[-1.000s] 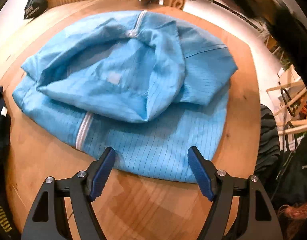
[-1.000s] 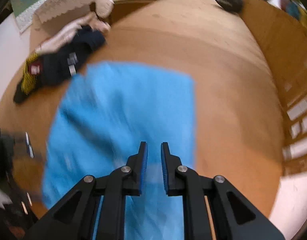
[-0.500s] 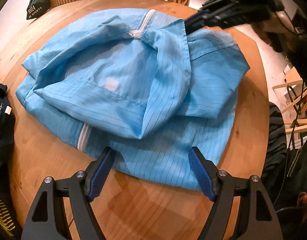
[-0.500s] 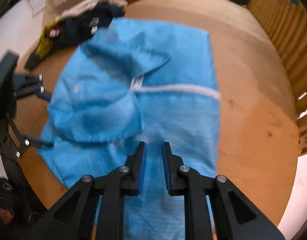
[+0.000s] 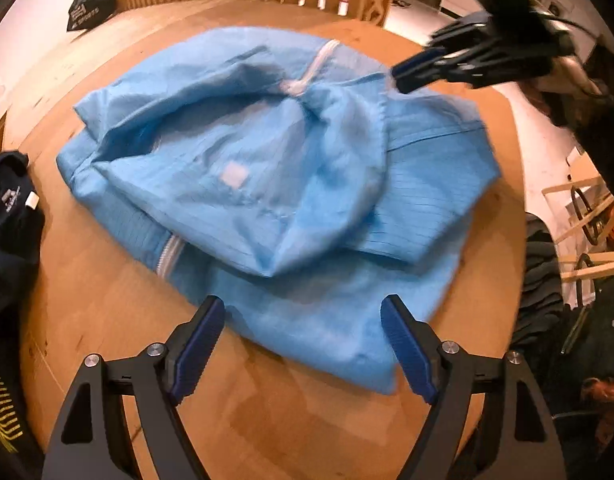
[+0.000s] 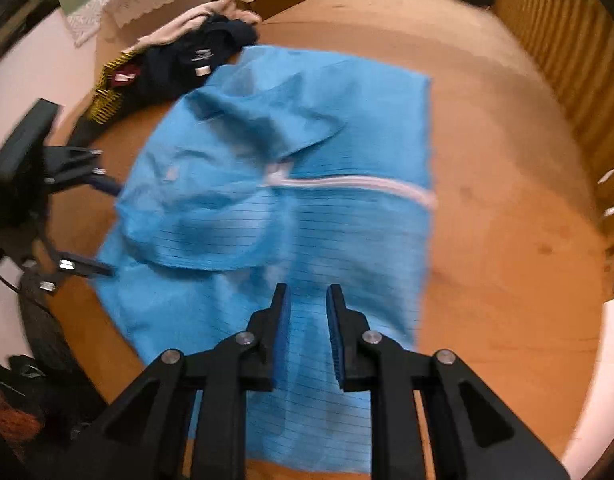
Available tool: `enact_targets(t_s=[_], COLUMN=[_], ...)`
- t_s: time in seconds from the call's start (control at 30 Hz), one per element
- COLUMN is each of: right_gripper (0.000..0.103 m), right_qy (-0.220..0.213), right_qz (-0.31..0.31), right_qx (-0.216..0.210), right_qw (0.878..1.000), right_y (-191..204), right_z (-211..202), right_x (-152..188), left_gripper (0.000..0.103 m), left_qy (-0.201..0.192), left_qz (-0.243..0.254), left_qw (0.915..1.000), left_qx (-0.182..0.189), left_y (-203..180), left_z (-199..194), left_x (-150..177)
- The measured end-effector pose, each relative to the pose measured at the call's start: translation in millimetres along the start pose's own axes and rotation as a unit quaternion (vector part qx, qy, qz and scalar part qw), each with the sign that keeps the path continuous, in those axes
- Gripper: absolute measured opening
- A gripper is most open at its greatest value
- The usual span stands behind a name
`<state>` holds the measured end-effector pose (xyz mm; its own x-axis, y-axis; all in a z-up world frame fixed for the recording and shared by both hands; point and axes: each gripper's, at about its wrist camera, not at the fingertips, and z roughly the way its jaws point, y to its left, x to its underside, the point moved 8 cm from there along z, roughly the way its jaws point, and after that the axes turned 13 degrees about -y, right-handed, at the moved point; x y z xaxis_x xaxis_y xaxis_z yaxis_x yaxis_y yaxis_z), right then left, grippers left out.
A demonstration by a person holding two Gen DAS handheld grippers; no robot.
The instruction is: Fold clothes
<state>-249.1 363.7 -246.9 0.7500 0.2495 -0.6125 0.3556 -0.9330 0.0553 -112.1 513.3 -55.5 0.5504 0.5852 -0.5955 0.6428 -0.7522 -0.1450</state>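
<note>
Blue jacket (image 5: pixel 267 184) lies half-folded, rumpled, on the round table (image 5: pixel 267 420). Left gripper (image 5: pixel 303 346) opening wide, empty; right gripper (image 6: pixel 307 328) narrow, with no cloth visibly pinched. Flatten the bunched top layer before you fold again.

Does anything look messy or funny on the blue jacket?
Yes. The light blue striped zip-up jacket on the round wooden table isn't flat: its hood part is bunched in a puffy, wrinkled heap on top, and the white zipper vanishes under it. A dark clothes pile touches one corner.
</note>
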Motion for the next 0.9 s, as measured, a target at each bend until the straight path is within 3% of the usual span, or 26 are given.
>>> enact_targets(t_s=[0.2,0.5,0.7,0.9], right_gripper=[0.019,0.019,0.019,0.019], right_qy=[0.026,0.03,0.023,0.012], right_qz=[-0.034,-0.007,0.011,0.032], right_qx=[0.027,0.043,0.072,0.118], right_qw=[0.999,0.999,0.997,0.992], right_y=[13,-6,-47,-120], right_z=[25,31,46,69], right_x=[15,10,-11,-45], left_gripper=[0.08,0.087,0.088,0.088], left_qy=[0.03,0.043,0.037,0.025], left_qz=[0.017,0.024,0.025,0.026], left_qw=[0.9994,0.9984,0.9986,0.9989], left_qx=[-0.003,-0.028,-0.028,-0.03], left_y=[-4,30,64,102], left_z=[7,13,29,56], left_x=[11,-7,-42,-96])
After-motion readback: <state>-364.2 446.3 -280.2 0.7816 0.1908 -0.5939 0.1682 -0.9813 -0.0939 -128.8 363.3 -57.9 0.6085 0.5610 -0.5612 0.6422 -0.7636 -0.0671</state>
